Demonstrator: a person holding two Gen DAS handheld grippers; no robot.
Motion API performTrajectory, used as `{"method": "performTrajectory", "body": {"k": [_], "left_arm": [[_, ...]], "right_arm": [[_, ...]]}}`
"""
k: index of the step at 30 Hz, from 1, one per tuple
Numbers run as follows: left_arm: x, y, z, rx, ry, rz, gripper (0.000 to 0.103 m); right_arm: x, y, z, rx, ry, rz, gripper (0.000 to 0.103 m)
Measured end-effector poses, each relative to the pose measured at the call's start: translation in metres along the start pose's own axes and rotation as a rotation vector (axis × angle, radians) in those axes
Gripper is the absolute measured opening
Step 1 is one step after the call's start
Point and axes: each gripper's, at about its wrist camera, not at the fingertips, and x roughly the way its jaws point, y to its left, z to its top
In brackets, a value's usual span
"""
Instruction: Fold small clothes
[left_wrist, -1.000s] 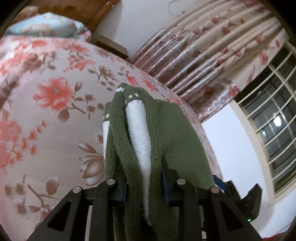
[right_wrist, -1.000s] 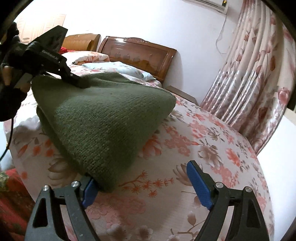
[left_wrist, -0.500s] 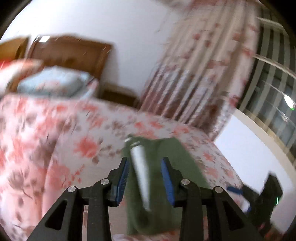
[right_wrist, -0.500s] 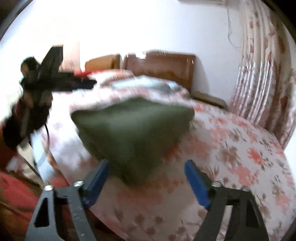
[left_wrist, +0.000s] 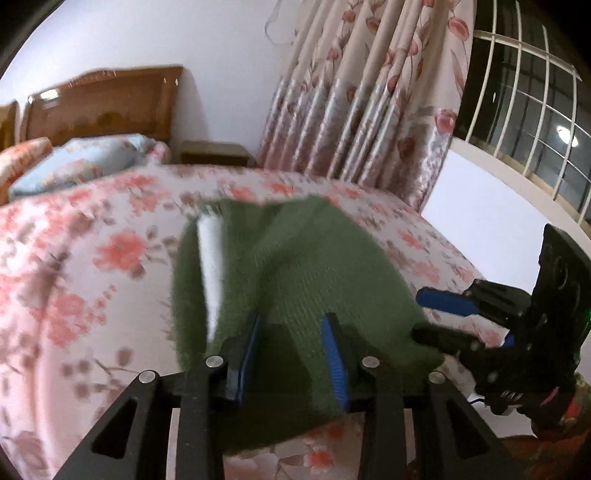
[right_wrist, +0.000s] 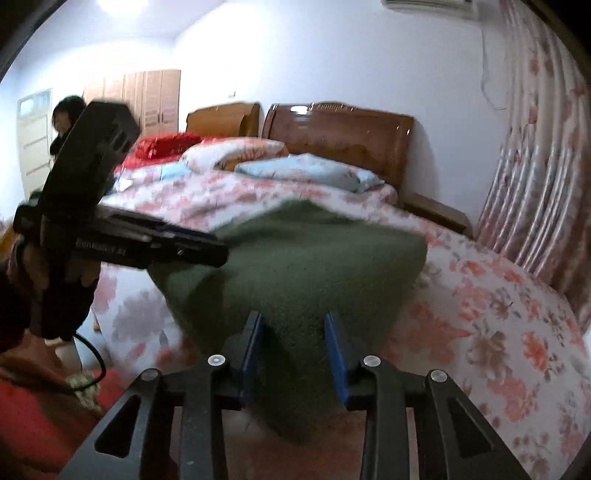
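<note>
A folded green knitted garment (left_wrist: 295, 273) with a white stripe lies on the floral bed cover; it also shows in the right wrist view (right_wrist: 306, 266). My left gripper (left_wrist: 293, 332) has its jaws partly apart over the garment's near edge, with no cloth pinched between them. My right gripper (right_wrist: 295, 328) has its jaws partly closed around the garment's near corner; whether the pads grip the cloth is unclear. The right gripper (left_wrist: 443, 317) appears at the garment's right corner in the left wrist view. The left gripper (right_wrist: 207, 254) appears at the garment's left corner in the right wrist view.
The floral bed cover (left_wrist: 92, 266) spreads all around. Pillows (right_wrist: 303, 171) and a wooden headboard (right_wrist: 343, 133) stand at the far end. A nightstand (left_wrist: 214, 153), floral curtains (left_wrist: 369, 96) and a barred window (left_wrist: 535, 118) are to the right.
My left gripper let go of the garment and drew back; the garment now lies lower on the bed. My right gripper's jaws narrowed around the near corner. Both views are motion-blurred.
</note>
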Motion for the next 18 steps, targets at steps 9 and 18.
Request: {"method": "performTrajectory", "body": {"k": [9, 18], "left_arm": [[0.021, -0.019, 0.057, 0.006, 0.028, 0.009, 0.036], [0.119, 0.023, 0.103, -0.215, 0.184, 0.078, 0.036]], "right_arm": [[0.031, 0.000, -0.002, 0.008, 0.013, 0.021, 0.053], [0.029, -0.002, -0.002, 0.021, 0.037, 0.034, 0.063]]}}
